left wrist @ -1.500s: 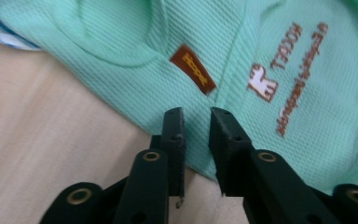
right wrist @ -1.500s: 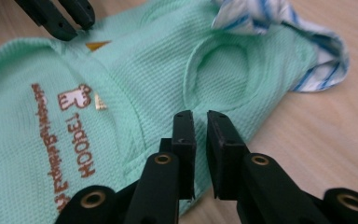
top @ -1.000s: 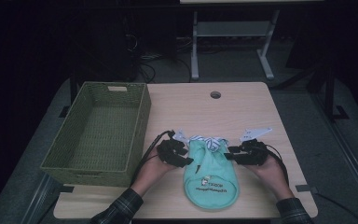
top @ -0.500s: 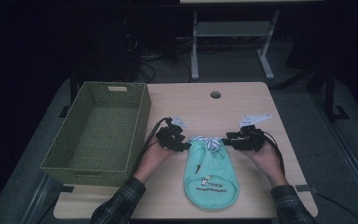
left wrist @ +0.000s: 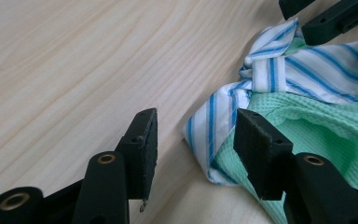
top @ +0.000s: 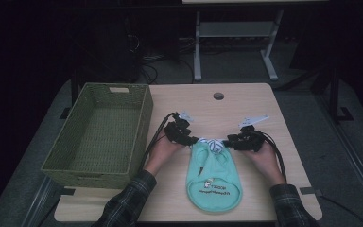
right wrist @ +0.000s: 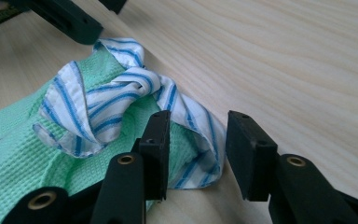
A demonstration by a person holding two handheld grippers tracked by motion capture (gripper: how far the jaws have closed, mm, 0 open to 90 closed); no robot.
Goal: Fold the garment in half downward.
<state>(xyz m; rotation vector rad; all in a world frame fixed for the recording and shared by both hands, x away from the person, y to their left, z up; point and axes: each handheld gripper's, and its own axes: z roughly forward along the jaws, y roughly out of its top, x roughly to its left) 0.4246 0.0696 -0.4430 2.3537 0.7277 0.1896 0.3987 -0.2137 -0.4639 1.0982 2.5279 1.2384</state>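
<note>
Here, both grippers' fingers [left wrist: 144,144] apart astride the garment's [top: 215,175] striped collar edge [right wrist: 200,135].

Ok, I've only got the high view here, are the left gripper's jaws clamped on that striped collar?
Observer: No. The left gripper has just been opening its jaws. A corner of the striped collar lies between them, not pinched.
Operator: And the right one?
Observer: The right gripper stands open too, with a loop of the collar between its jaws and one jaw over the green garment.
</note>
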